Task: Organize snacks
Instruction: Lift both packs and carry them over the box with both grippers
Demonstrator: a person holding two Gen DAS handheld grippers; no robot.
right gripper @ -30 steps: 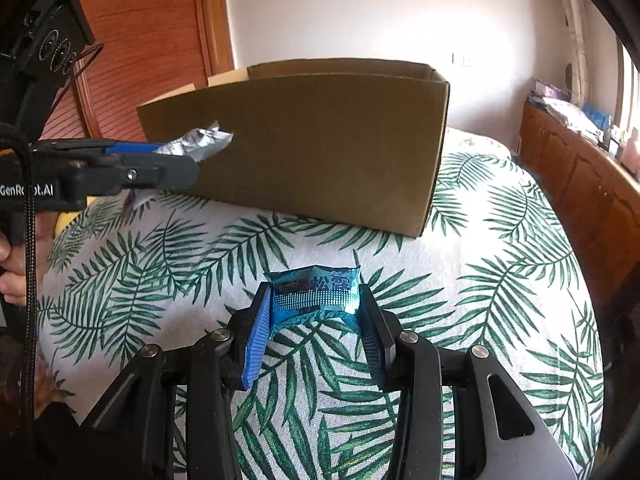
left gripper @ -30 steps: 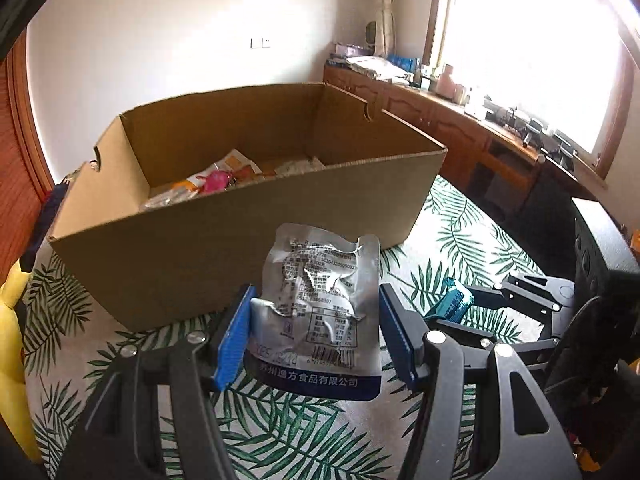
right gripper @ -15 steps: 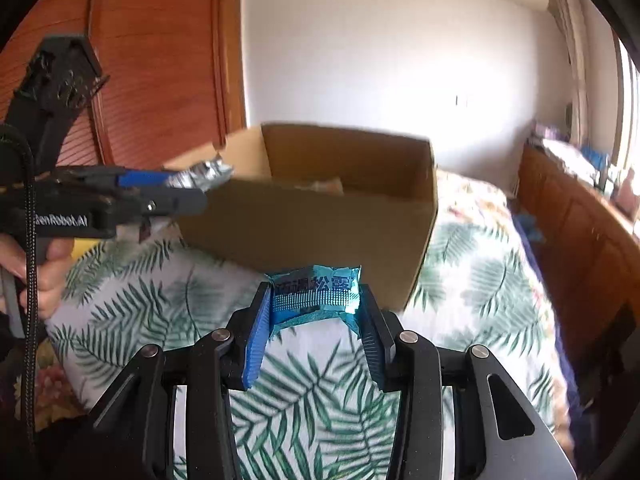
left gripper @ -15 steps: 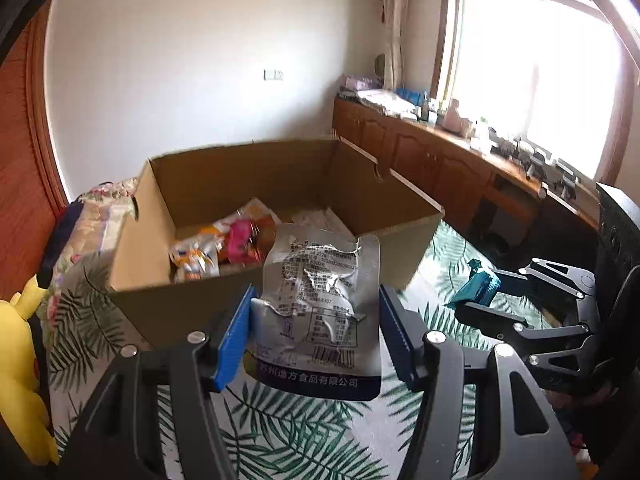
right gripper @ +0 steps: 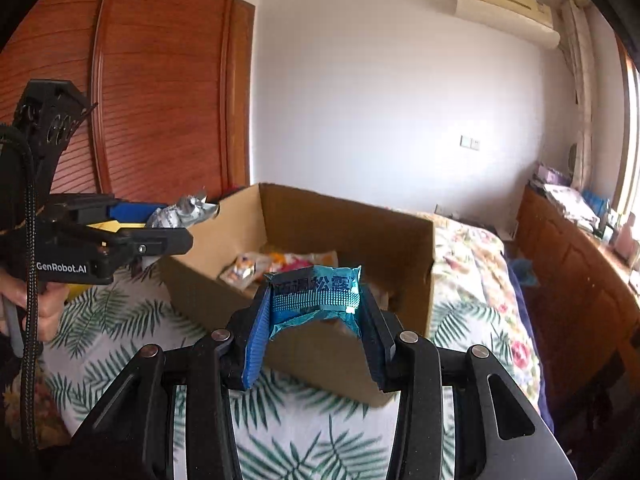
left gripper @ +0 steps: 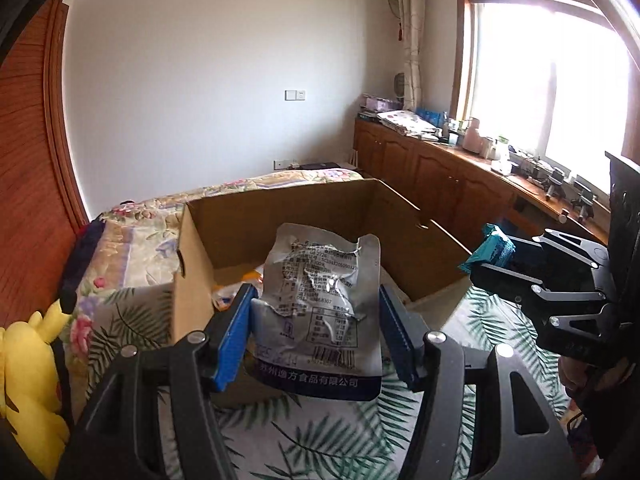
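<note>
The left gripper (left gripper: 316, 332) is clamped on a silver snack bag (left gripper: 320, 312). It holds the bag up above the near edge of the open cardboard box (left gripper: 324, 204). The right gripper (right gripper: 314, 320) is clamped on a small blue snack pack (right gripper: 316, 292), up above the box's near wall. More snacks (right gripper: 280, 264) lie inside the box. The box sits on a leaf-print cover (right gripper: 104, 320). A yellow plush toy (left gripper: 32, 360) sits by the cover's left edge.

Two black hand-held grippers with blue finger pads

The left gripper (left gripper: 316, 336) and right gripper (right gripper: 314, 320) have black linkage arms with silver screws and ribbed blue pads (right gripper: 258, 330). White "GenRobot.AI" lettering marks the left body, where a braided black cable (right gripper: 30, 240) hangs.
</note>
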